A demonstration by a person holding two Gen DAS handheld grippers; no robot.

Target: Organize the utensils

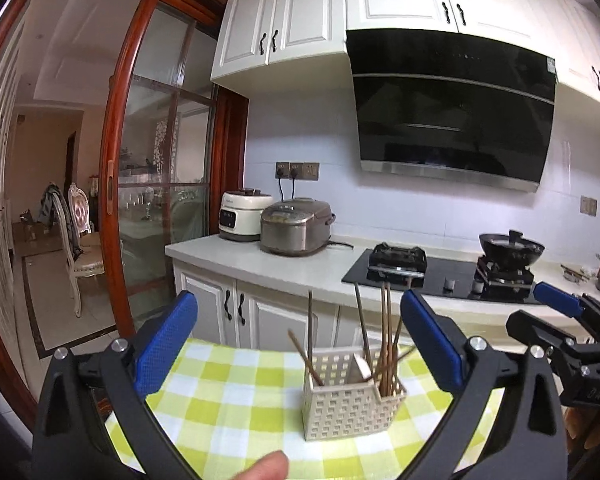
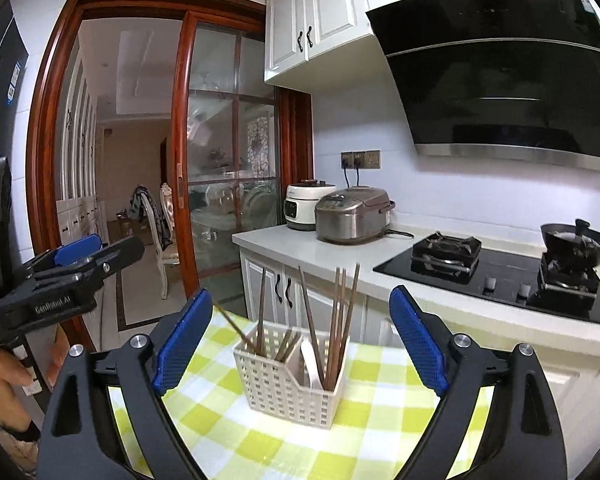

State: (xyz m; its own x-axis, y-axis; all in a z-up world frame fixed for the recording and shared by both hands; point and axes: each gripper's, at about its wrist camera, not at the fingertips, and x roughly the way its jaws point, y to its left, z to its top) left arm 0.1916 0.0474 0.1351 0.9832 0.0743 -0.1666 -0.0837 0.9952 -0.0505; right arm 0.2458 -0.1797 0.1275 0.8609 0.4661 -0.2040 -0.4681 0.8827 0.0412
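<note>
A white perforated utensil basket (image 1: 350, 398) (image 2: 290, 384) stands on a green-and-white checked tablecloth (image 1: 228, 396) (image 2: 380, 436). Several brown chopsticks (image 1: 386, 340) (image 2: 342, 320) stand upright in it, and a white spoon (image 2: 313, 364) lies in its right compartment. My left gripper (image 1: 298, 344) is open and empty, held above and in front of the basket. My right gripper (image 2: 302, 338) is open and empty, also facing the basket. Each gripper shows at the edge of the other's view, the right one (image 1: 560, 308) and the left one (image 2: 84, 252).
Behind the table runs a white counter (image 1: 260, 260) with two rice cookers (image 1: 296, 226), a black gas hob (image 1: 440, 276) and a wok (image 1: 510, 246). A range hood (image 1: 452, 112) hangs above. A wooden sliding door (image 1: 116, 184) is at the left.
</note>
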